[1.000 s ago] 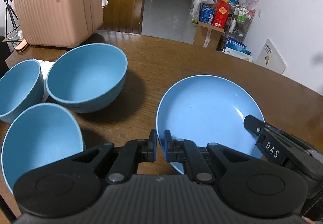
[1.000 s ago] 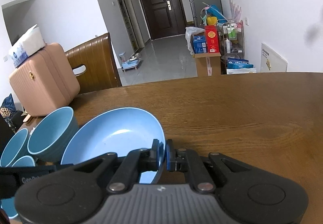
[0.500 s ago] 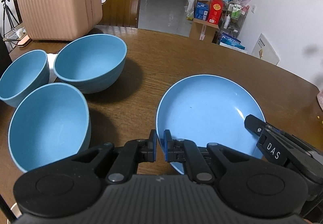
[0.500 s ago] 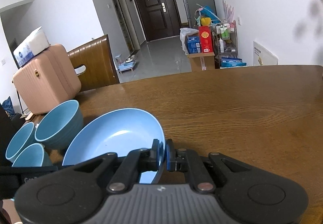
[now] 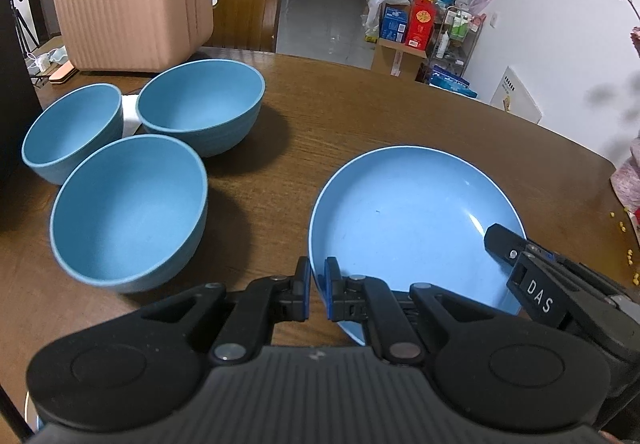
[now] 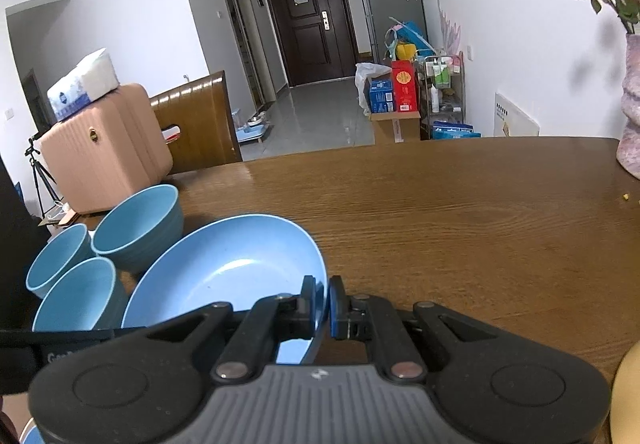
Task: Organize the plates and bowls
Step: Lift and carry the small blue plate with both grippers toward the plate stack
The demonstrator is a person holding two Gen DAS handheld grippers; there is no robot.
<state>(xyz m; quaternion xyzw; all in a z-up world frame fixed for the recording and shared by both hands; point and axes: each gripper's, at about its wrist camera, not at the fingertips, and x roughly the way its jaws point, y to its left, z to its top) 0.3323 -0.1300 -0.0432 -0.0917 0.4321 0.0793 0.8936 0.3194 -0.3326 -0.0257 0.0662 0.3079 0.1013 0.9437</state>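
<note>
My R gripper (image 5: pixel 505 240) reads "DAS". Both it and my L gripper (image 5: pixel 317 284) pinch the plate (image 5: pixel 408 212) rim. Three bowls (image 5: pixel 128 204) sit left on the table (image 5: pixel 360 112), w/ a pink case (image 5: pixel 132 8) behind.

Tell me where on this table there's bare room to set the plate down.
Bare wood runs from the plate rightward to the vase and back to the table far edge. Crowded: three bowls clustered left, before the pink case.

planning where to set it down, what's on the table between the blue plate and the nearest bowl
Nothing: in the left wrist view only bare brown table separates the blue plate from the nearest bowl. The right wrist view hides that gap.
</note>
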